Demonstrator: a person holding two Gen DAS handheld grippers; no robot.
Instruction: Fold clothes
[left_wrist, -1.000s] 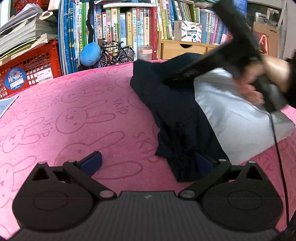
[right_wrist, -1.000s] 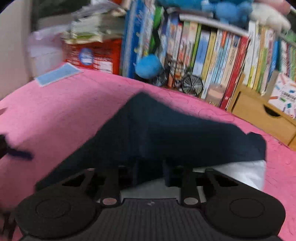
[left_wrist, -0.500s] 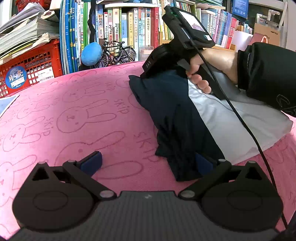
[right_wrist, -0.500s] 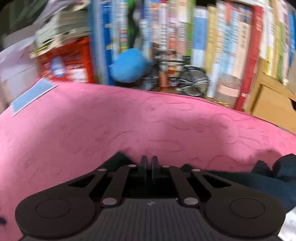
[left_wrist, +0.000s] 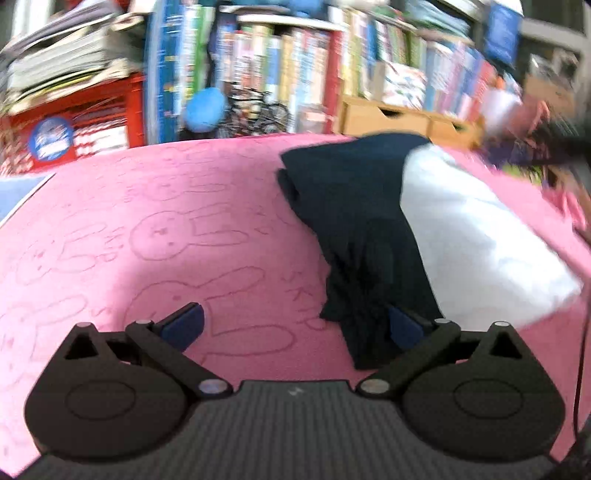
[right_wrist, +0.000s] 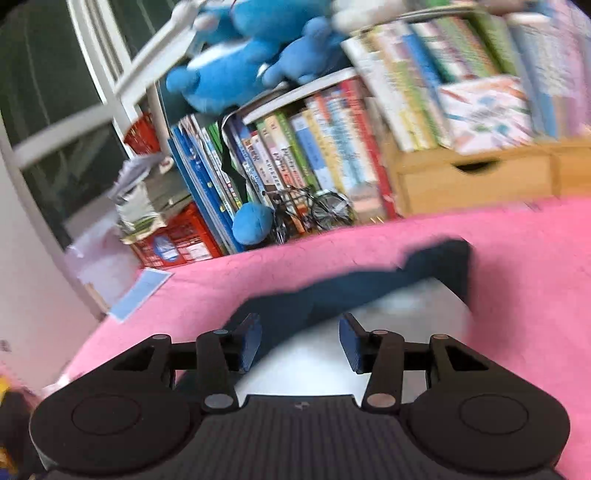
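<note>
dark navy garment (left_wrist: 354, 221) folded over a white one (left_wrist: 480, 240), lying on pink bunny-print blanket (left_wrist: 166, 229). left gripper (left_wrist: 291, 325) fingers wide apart, right tip at the navy hem. right gripper (right_wrist: 299, 341) fingers apart above the clothes, holding nothing. bookshelf (right_wrist: 332, 147) behind.

Surroundings you are working among: pink mat, shelving, clutter behind it.

Your work surface is a pink mat (left_wrist: 155, 206) printed with rabbit outlines. Behind it you have a row of upright books (left_wrist: 280, 70), a red crate (left_wrist: 77, 125) carrying stacked papers (left_wrist: 62, 55), a blue ball (left_wrist: 204, 114) just beside a small model bicycle (left_wrist: 255, 114), and a wooden drawer box (left_wrist: 384, 116). Blue plush toys (right_wrist: 236, 70) sit on top of the shelf. A blue card (right_wrist: 142, 291) lies at the mat's far left edge.
</note>
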